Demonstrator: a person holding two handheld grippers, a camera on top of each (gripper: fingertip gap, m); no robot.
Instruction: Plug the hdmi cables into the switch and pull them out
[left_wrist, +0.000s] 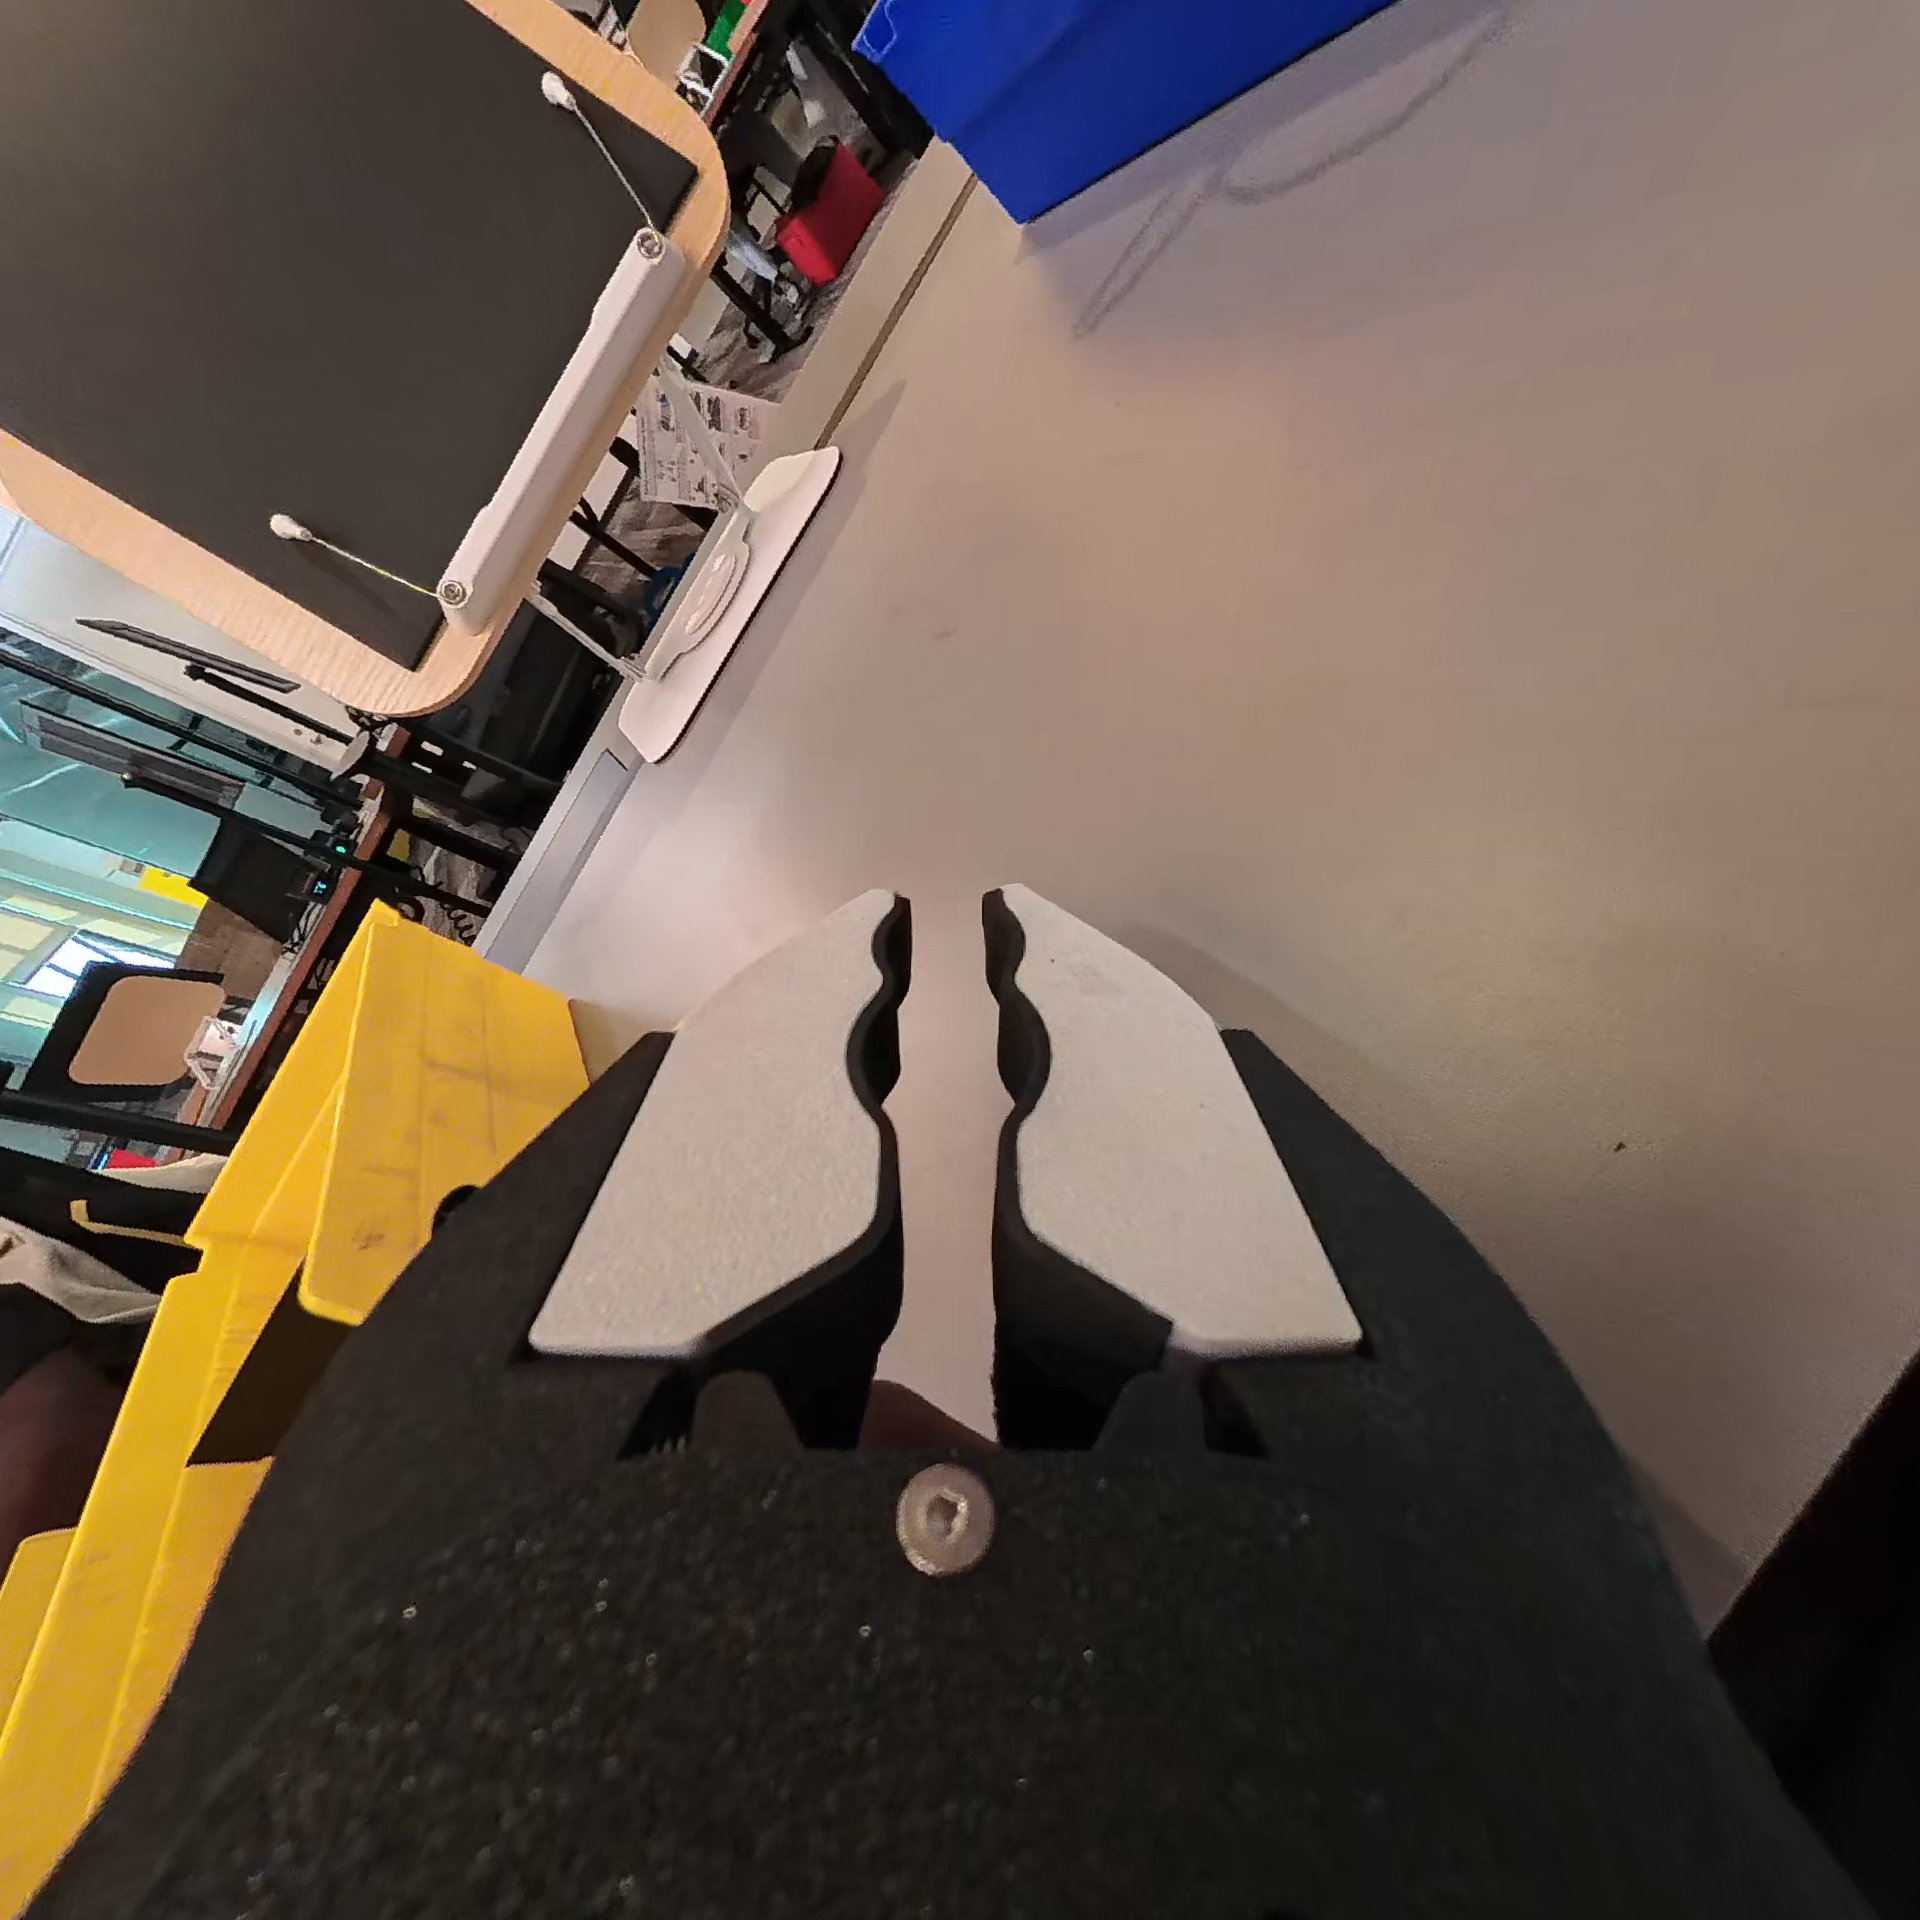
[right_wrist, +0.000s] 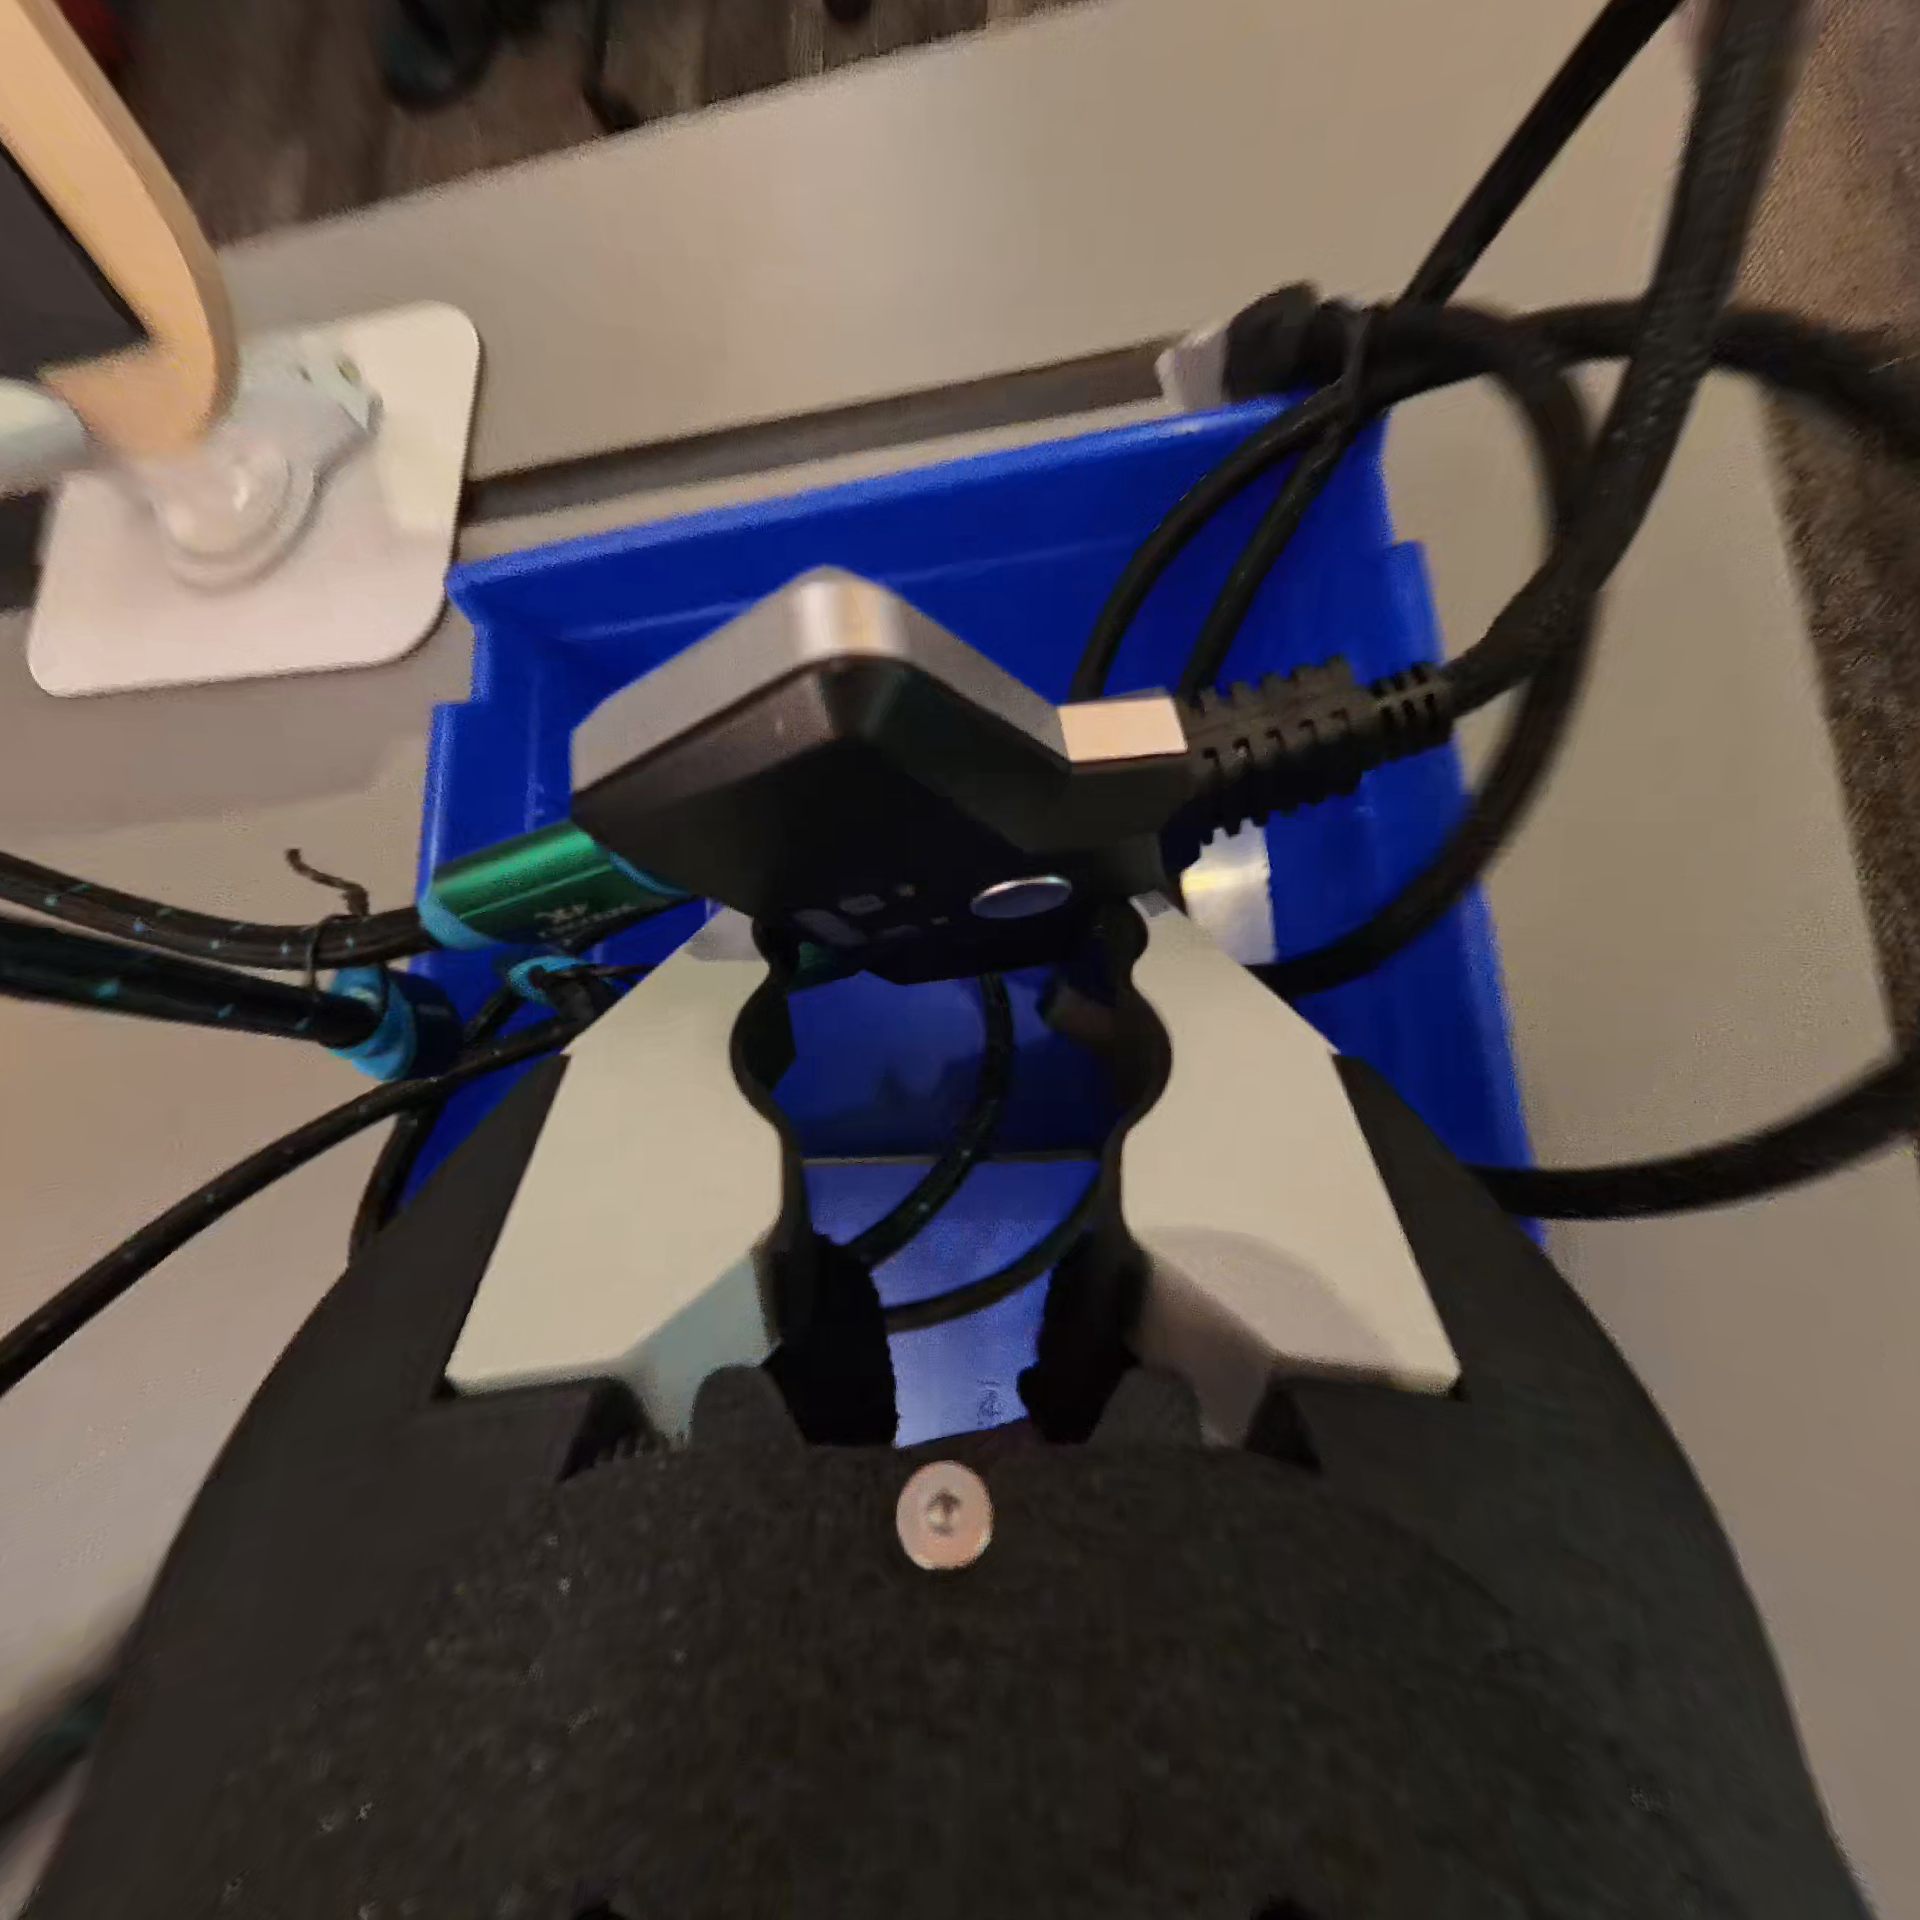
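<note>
In the right wrist view my right gripper (right_wrist: 951, 935) is shut on the near edge of the dark HDMI switch (right_wrist: 831, 769) and holds it above the blue bin (right_wrist: 935, 530). A green-shelled HDMI plug (right_wrist: 520, 894) sits in the switch's left side. A black HDMI plug (right_wrist: 1299, 727) sits at its right side with its silver metal end showing. Black cables loop over and around the bin. In the left wrist view my left gripper (left_wrist: 948, 914) is empty, its jaws nearly together with a narrow gap, tilted over the bare grey table (left_wrist: 1351, 727).
A white stand base (right_wrist: 260, 520) sits left of the bin near the table's far edge; it also shows in the left wrist view (left_wrist: 727, 603) under a wood-edged black board (left_wrist: 312, 312). A yellow bin (left_wrist: 416, 1091) is at the left, the blue bin (left_wrist: 1091, 94) far ahead. My right fingertips sit around 50 cm from my left ones.
</note>
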